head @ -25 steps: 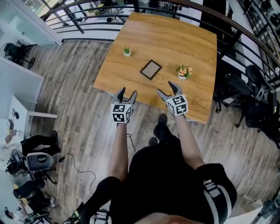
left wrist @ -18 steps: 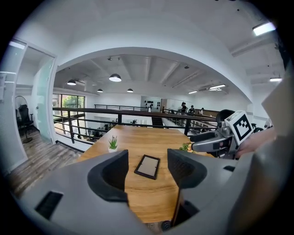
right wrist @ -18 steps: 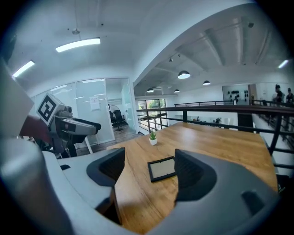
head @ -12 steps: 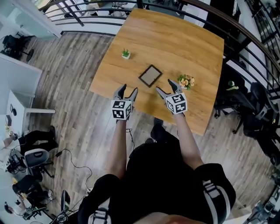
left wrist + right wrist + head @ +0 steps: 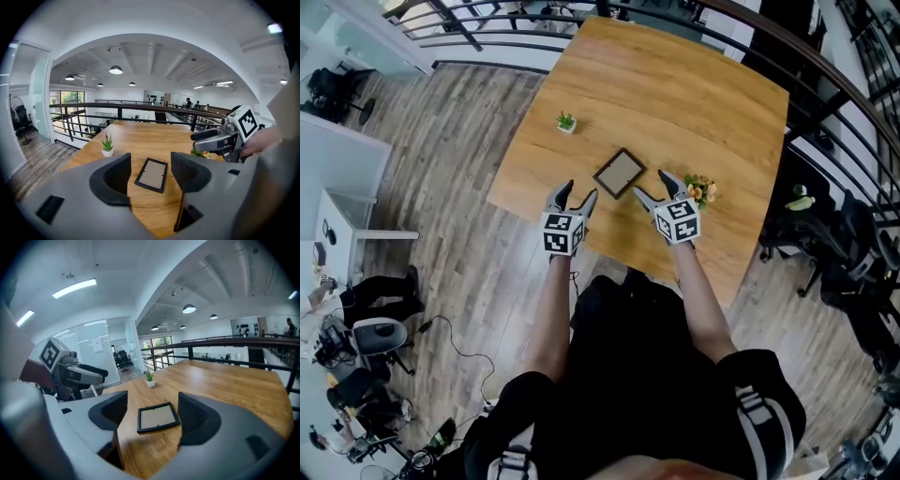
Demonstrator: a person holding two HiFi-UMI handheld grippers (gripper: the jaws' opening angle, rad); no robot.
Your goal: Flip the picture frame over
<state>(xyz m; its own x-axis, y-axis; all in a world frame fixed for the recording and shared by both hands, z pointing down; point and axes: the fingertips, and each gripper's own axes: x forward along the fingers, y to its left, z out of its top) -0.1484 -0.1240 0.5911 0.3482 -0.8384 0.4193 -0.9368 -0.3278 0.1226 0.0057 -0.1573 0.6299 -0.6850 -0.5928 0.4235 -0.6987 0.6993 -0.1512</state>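
The head view is showing the picture frame [image 5: 620, 172] lying flat on the wooden table [image 5: 675, 94], just beyond the left gripper [image 5: 577, 190] and the right gripper [image 5: 651, 184]. The gripper views are adding what it cannot: each pair of jaws standing wide apart on nothing, the frame lying untouched past the gap. Only the left gripper view is catching the flowers [image 5: 200, 153], while the right gripper view is showing a glass-walled office [image 5: 96, 350]

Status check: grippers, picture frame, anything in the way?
Open and empty: left gripper and right gripper, short of picture frame. It lies flat on table, untouched. Near right gripper: flower pot; small potted plant well clear.
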